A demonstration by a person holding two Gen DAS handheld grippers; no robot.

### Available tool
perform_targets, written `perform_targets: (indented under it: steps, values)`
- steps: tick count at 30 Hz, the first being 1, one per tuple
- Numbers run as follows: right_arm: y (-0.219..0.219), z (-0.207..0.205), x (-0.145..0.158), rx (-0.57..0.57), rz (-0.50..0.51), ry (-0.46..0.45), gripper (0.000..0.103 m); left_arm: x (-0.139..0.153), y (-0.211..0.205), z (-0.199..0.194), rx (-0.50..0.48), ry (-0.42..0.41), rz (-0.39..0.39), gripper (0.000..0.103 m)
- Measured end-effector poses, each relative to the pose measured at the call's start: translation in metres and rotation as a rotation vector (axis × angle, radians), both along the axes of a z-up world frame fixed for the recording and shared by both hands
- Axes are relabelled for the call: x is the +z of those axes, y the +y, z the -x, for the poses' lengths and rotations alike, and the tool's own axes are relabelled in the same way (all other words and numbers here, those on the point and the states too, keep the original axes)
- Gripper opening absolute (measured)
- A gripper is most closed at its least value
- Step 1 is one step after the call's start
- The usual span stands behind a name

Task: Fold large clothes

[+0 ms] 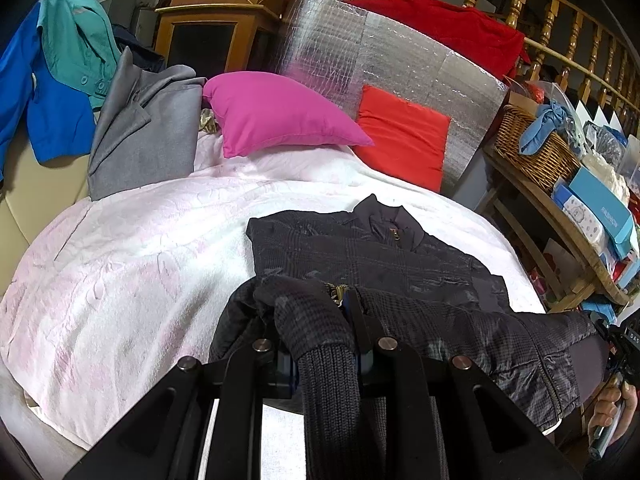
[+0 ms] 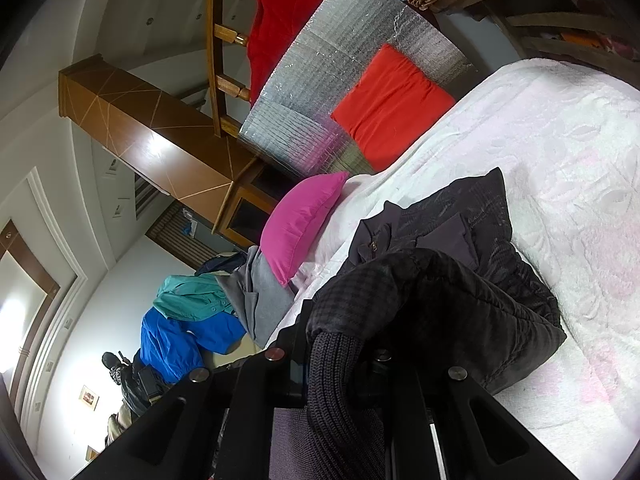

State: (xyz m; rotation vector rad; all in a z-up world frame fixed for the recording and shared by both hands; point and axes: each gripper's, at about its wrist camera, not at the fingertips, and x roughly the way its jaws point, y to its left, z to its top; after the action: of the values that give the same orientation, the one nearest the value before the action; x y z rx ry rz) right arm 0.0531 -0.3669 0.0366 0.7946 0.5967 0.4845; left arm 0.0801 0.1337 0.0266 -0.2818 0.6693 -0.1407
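Observation:
A dark checked padded jacket [image 1: 360,252] lies on the white-pink bedspread [image 1: 140,264], collar and zip pull toward the pillows. My left gripper [image 1: 320,320] is shut on the jacket's lower edge, with a ribbed knit cuff [image 1: 328,376] draped between the fingers. In the right wrist view the jacket [image 2: 472,280] is bunched on the bedspread [image 2: 560,160]. My right gripper [image 2: 340,344] is shut on a jacket sleeve, its ribbed cuff [image 2: 332,392] hanging over the fingers. The right gripper also shows at the left view's far right edge [image 1: 620,344].
A magenta pillow [image 1: 276,116] and a red pillow [image 1: 404,136] lean on a silver foil panel [image 1: 400,56] at the bed's head. Grey [image 1: 140,136], teal and blue garments lie at left. A wicker basket [image 1: 532,148] and boxes fill shelves at right.

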Motion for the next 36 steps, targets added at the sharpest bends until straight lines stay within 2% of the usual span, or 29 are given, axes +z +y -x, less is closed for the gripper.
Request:
perform_targets:
  steps: [7, 15, 26, 36]
  values:
    - [0.0, -0.002, 0.005, 0.003, 0.005, -0.013, 0.013, 0.005, 0.006, -0.002, -0.021, -0.012, 0.018, 0.02]
    - [-0.001, -0.019, 0.009, 0.0, 0.021, -0.019, 0.013, 0.016, -0.003, -0.03, -0.048, -0.023, -0.018, 0.02]
    - [0.004, -0.076, 0.038, 0.011, 0.045, -0.065, 0.013, 0.034, -0.006, -0.078, -0.057, -0.043, -0.05, 0.02]
    - [0.018, -0.142, 0.054, 0.019, 0.1, -0.061, 0.012, 0.028, -0.004, -0.133, -0.044, 0.003, -0.064, 0.02]
